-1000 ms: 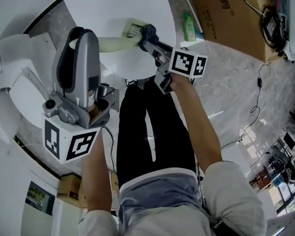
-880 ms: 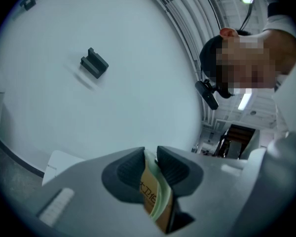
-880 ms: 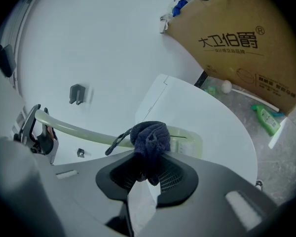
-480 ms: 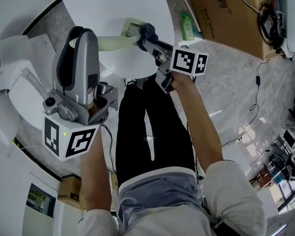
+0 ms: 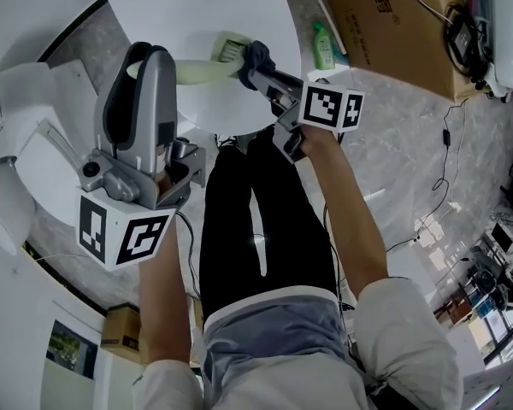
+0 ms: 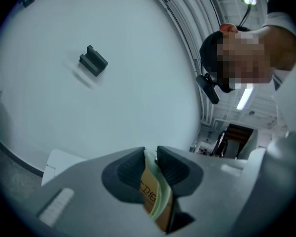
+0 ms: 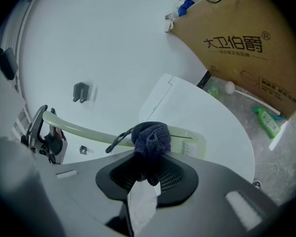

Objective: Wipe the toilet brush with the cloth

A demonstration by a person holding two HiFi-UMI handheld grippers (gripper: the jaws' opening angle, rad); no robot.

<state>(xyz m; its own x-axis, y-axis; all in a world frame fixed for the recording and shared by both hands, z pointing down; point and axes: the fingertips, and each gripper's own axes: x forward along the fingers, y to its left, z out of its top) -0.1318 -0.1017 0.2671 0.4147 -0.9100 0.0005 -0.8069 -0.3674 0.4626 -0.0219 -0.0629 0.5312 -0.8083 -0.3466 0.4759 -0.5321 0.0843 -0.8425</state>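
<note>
A pale green toilet brush (image 5: 201, 73) lies level above the white toilet lid (image 5: 214, 11). My left gripper (image 5: 142, 65) is shut on the handle's end; in the left gripper view a labelled, pale green piece (image 6: 153, 194) sits pinched between the jaws of that gripper (image 6: 151, 158). My right gripper (image 5: 256, 68) is shut on a dark blue cloth (image 5: 258, 55), which rests against the brush just short of its head (image 5: 231, 48). In the right gripper view the cloth (image 7: 151, 138) bulges out of the right gripper (image 7: 148, 169) and covers the handle (image 7: 89, 130) near the head (image 7: 193, 143).
A cardboard box (image 5: 393, 24) stands on the floor at the right, with a green bottle (image 5: 327, 48) beside it and cables (image 5: 449, 143) trailing nearby. A dark hook (image 6: 93, 61) is fixed to the white wall. The person's legs (image 5: 256, 220) are below the grippers.
Very little has changed. The left gripper has drifted slightly right and up with the handle. The cloth stays at the same place on the brush.
</note>
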